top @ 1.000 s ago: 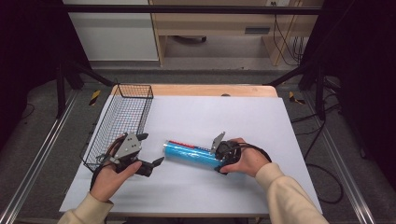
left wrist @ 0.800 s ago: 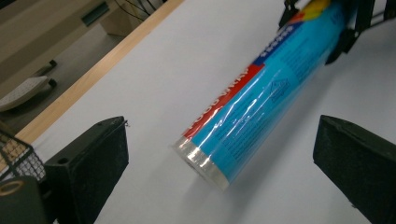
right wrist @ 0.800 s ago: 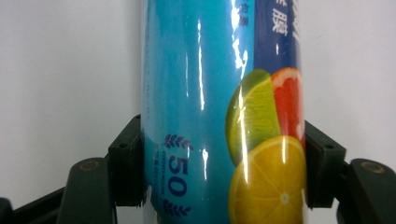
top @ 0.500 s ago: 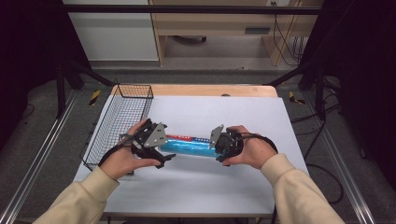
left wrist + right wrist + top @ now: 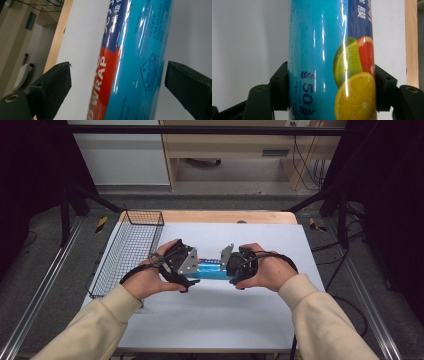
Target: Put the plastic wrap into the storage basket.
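White-covered table [image 5: 215,320] carries a wire basket [image 5: 131,251] along its left edge, and a blue roll of food wrap [image 5: 212,269] hangs between the two hands just right of the basket, lifted a little off the table as far as the high view lets me judge. Right gripper [image 5: 331,91] is clamped on one end of the roll, both pads pressed to its glossy film. Left gripper [image 5: 117,85] straddles the other end with its jaws wide; they have just been closing, but there is a clear gap on each side, so no contact yet. Main risk: the roll is carried by one end only, so it can sag or pivot in the right gripper and slide on the slick wrapper. If the left gripper closes off-centre it can knock the roll sideways. Swinging toward the basket, the free end may catch the wire rim.
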Tool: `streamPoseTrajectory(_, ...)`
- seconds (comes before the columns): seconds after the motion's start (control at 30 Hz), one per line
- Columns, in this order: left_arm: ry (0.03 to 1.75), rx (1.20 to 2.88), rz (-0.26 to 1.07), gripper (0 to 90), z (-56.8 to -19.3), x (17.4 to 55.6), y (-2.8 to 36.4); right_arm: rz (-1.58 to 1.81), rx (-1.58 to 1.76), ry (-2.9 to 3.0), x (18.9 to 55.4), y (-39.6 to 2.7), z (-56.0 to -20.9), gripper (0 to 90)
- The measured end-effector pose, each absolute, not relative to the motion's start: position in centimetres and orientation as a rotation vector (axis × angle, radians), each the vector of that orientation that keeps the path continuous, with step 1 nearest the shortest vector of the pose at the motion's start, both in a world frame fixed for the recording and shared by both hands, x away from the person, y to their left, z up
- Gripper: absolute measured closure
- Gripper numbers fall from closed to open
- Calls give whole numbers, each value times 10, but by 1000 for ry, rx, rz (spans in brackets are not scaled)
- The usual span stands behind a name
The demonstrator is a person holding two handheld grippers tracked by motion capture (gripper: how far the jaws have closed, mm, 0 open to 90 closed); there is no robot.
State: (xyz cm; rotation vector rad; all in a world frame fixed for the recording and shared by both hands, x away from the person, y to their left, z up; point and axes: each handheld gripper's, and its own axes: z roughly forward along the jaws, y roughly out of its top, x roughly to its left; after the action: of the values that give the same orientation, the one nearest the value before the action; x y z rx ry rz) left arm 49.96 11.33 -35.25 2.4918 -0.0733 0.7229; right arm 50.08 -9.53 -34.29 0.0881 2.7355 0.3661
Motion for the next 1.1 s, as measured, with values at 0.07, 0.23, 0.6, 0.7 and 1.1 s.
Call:
streamPoseTrajectory(0.07,-80,2503,709,70,-354,501,111,368,77,2729,499,-93,-339,322)
streamPoseTrajectory(0.23,-85,2519,706,86,-357,501,106,368,51,2728,496,-88,-331,322)
streamPoseTrajectory(0.6,-102,2564,718,202,-359,501,104,343,36,2717,490,-82,-327,322)
streamPoseTrajectory(0.7,-102,2582,701,242,-361,500,103,341,34,2711,490,-82,-327,322)
streamPoseTrajectory(1.1,-123,2591,697,290,-360,502,100,317,17,2696,488,-83,-324,322)
